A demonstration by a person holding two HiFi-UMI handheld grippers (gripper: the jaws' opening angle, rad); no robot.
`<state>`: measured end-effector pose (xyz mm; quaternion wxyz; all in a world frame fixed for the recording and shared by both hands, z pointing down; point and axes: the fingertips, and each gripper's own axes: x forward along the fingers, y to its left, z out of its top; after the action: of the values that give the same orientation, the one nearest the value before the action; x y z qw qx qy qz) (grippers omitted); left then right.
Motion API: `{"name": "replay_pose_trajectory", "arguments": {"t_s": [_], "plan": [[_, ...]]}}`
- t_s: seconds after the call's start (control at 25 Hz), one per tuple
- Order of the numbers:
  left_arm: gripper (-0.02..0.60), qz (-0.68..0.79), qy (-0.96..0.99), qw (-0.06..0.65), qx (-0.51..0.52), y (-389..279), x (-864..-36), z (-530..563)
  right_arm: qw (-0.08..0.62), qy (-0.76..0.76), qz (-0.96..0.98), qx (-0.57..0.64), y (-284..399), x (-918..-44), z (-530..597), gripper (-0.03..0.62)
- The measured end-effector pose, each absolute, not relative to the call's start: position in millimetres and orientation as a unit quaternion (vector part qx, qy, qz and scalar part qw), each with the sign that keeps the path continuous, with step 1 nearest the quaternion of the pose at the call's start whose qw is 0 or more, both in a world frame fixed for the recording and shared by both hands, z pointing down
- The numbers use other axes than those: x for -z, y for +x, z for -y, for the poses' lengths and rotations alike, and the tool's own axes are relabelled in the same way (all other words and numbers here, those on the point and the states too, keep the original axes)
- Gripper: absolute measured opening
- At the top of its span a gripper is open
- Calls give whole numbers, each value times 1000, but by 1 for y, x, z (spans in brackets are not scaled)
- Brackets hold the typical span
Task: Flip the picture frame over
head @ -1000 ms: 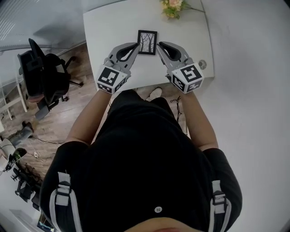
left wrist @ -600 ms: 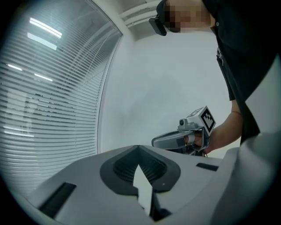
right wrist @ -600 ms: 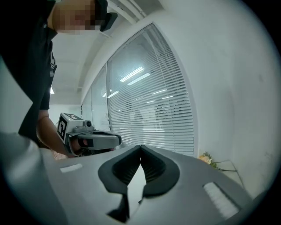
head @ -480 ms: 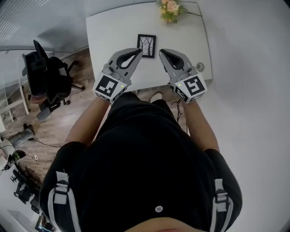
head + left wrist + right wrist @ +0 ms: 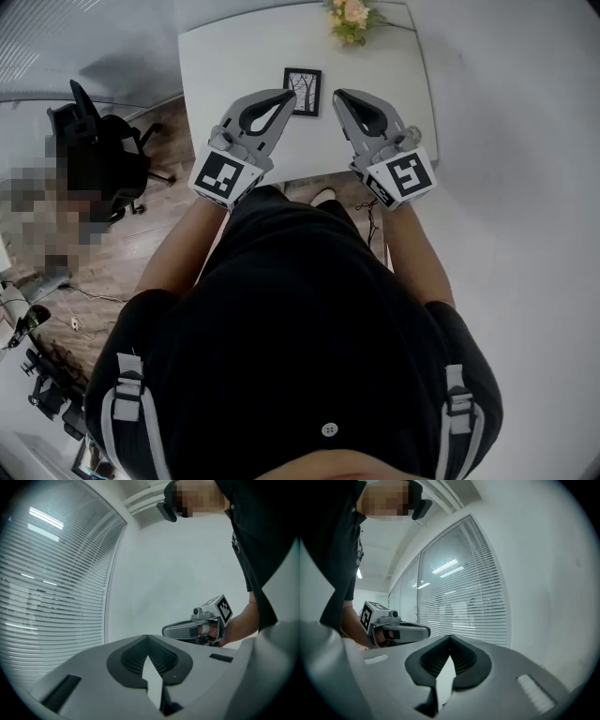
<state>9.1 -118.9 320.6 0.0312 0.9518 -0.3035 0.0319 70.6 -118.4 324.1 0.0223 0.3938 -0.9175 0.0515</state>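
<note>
A small black picture frame [image 5: 302,91] lies flat on the white table [image 5: 234,56], its tree drawing facing up. Both grippers hover above the table's near edge, pointing level, and neither touches the frame. My left gripper [image 5: 288,96] is just left of the frame, jaws shut with nothing in them. My right gripper [image 5: 338,96] is just right of it, also shut and empty. In the left gripper view my left gripper [image 5: 147,637] has its tips meeting, with the right gripper [image 5: 197,629] beyond. The right gripper view shows my right gripper [image 5: 450,637] shut and the left gripper [image 5: 396,630] beyond.
A bunch of flowers [image 5: 352,17] sits at the table's far edge. A small round fitting [image 5: 413,138] is near the table's right front corner. A black office chair [image 5: 98,155] stands on the wood floor to the left. Window blinds [image 5: 459,597] fill the wall ahead.
Both grippers have risen from either side of the frame and drawn slightly back toward the person. The frame has stayed flat on the table, picture side up.
</note>
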Motion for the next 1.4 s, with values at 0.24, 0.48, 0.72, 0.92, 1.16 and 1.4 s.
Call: {"name": "replay_pose_trajectory", "arguments": {"t_s": [0.24,0.48,0.72,0.92,1.16,1.4], "plan": [[6,308,950,34,-35,5,-318,120,16,390,919,-52,68,-316,118,9],[6,317,946,36,-52,1,-319,124,10,392,918,-52,67,-316,118,9],[6,307,950,32,-39,2,-315,122,8,394,918,-50,66,-311,118,9],[6,306,951,36,-28,5,-311,122,12,396,917,-50,67,-312,118,9],[6,305,951,38,-38,3,-316,120,13,398,916,-53,70,-315,113,9],[6,303,952,38,-33,5,-315,121,18,400,915,-53,72,-314,114,9]]}}
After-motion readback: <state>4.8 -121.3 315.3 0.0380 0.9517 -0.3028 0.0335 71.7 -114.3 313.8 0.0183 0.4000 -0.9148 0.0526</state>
